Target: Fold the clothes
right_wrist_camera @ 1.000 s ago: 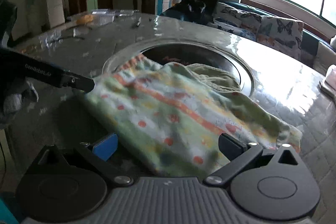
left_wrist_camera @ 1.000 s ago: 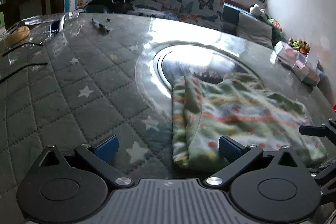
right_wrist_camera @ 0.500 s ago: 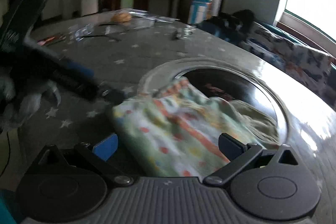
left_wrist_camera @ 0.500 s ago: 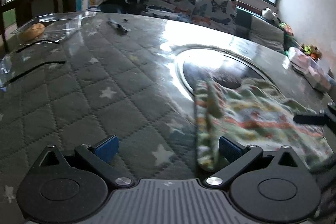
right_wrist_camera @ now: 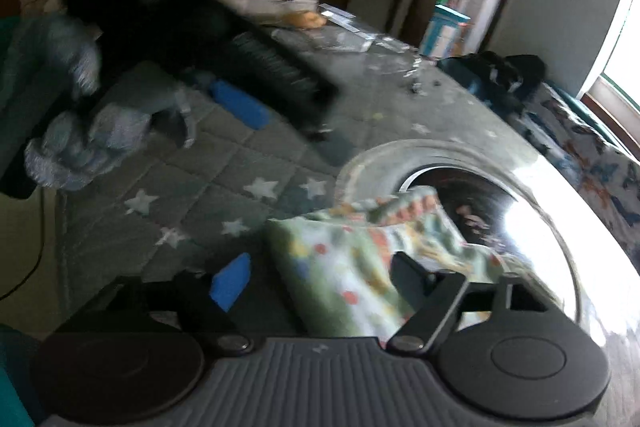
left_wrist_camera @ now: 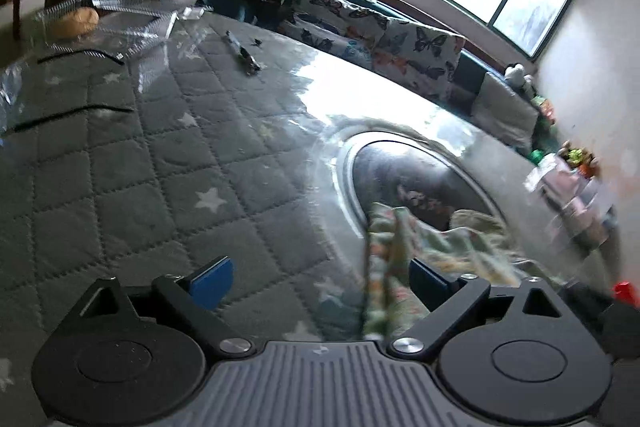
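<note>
Left wrist view: left gripper (left_wrist_camera: 320,277) jaws wide but closing; the folded edge of the patterned garment (left_wrist_camera: 404,251) lies between the blue pads, neither pressing it
Garment: on the quilted star table cover (left_wrist_camera: 160,167), partly over the round glass inset (left_wrist_camera: 416,179)
Right wrist view: right gripper (right_wrist_camera: 318,277) jaws closing, about half open; garment (right_wrist_camera: 340,267) corner between them, not pinched
Left gripper there: upper left (right_wrist_camera: 288,103), blurred, above the cover
</note>
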